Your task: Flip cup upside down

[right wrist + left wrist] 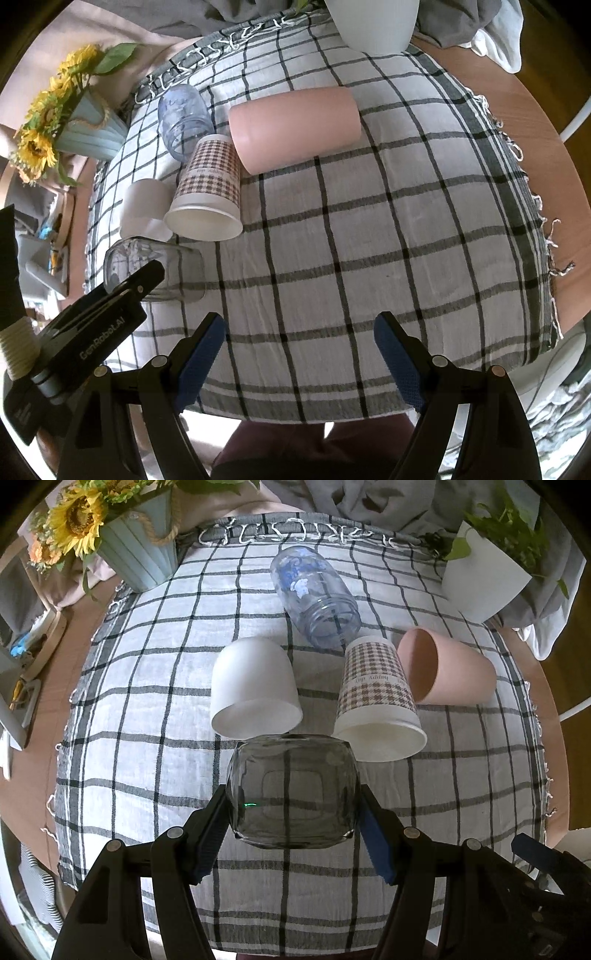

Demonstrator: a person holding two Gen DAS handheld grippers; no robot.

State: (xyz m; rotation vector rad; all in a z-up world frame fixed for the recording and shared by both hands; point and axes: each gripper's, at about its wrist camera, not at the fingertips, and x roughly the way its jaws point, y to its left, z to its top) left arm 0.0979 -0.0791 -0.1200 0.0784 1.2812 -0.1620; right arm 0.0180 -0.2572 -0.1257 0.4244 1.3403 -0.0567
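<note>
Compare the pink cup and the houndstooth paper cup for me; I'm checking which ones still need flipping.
The pink cup lies on its side, its opening facing sideways; the houndstooth paper cup stands mouth-down with its base up. The pink cup is plain and looks wider; the paper cup is patterned with a white rim. Both sit on the checked cloth, close together, and neither is gripped: the left gripper holds a clear glass.

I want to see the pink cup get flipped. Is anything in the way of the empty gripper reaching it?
Nothing visible blocks it. Only bare checked cloth lies between the open right gripper and the pink cup, which lies on its side. The paper cup touches its left end.
</note>
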